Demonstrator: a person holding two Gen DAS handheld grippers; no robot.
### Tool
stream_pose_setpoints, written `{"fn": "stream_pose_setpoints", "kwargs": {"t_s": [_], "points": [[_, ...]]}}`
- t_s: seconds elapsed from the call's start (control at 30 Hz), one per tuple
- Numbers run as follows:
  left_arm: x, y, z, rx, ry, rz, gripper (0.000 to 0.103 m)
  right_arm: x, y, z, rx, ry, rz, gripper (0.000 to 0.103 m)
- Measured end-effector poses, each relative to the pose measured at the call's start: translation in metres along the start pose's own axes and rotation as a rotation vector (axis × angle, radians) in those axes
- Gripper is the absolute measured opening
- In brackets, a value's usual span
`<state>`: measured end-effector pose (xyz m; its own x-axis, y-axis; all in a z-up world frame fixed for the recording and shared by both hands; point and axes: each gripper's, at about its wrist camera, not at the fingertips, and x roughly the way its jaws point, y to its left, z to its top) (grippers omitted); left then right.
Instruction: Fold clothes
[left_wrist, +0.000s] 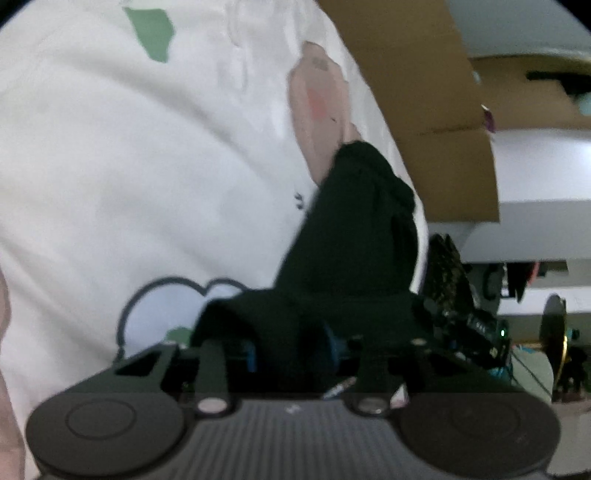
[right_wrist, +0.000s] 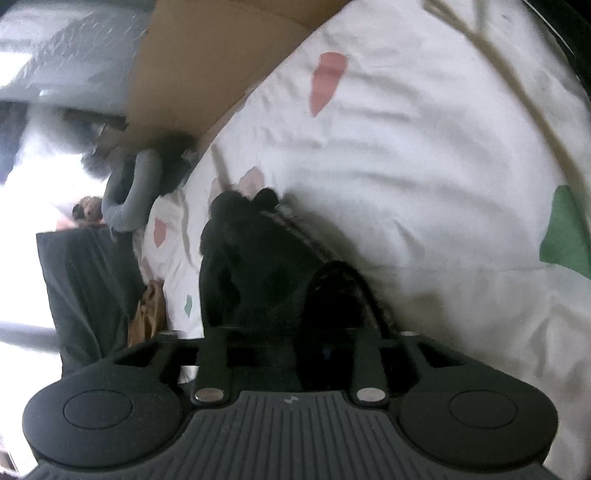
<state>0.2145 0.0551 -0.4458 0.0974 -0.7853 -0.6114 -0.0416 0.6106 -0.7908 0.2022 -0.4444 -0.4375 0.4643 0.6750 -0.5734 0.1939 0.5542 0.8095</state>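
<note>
A dark, almost black garment (left_wrist: 351, 236) hangs stretched between my two grippers above a white bedsheet (left_wrist: 129, 166) printed with green and pink shapes. My left gripper (left_wrist: 291, 350) is shut on one bunched edge of the garment, which drapes over its fingers and hides them. In the right wrist view my right gripper (right_wrist: 291, 343) is shut on another part of the same dark garment (right_wrist: 258, 266), whose folds cover the fingers. The white sheet (right_wrist: 424, 166) fills the right side of that view.
A brown cardboard box (left_wrist: 436, 110) stands beside the bed; it also shows in the right wrist view (right_wrist: 192, 74). A grey garment (right_wrist: 129, 192) and a dark bin (right_wrist: 88, 288) lie at the left there. Cluttered shelves (left_wrist: 535, 295) are at the right.
</note>
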Motion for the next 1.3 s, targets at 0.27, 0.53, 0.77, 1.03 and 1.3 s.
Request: {"fn": "stream_pose_setpoints", "kwargs": {"t_s": [0.27, 0.53, 0.77, 1.03, 1.3], "points": [[-0.003, 0.007, -0.004, 0.000, 0.012, -0.035, 0.050, -0.001, 0.000, -0.017, -0.035, 0.060, 0.005, 0.062], [0.002, 0.008, 0.000, -0.012, 0.012, -0.079, 0.050, 0.004, 0.003, -0.013, -0.018, 0.070, 0.058, 0.071], [0.000, 0.005, 0.018, -0.019, -0.020, -0.090, 0.050, 0.012, 0.011, 0.004, -0.027, 0.030, 0.068, 0.076], [-0.003, 0.009, 0.034, -0.041, -0.051, -0.110, 0.050, 0.021, 0.012, 0.021, -0.009, 0.016, 0.079, 0.082], [-0.018, 0.015, 0.053, -0.050, -0.133, -0.115, 0.050, 0.020, 0.006, 0.034, 0.044, -0.024, 0.096, 0.086]]}}
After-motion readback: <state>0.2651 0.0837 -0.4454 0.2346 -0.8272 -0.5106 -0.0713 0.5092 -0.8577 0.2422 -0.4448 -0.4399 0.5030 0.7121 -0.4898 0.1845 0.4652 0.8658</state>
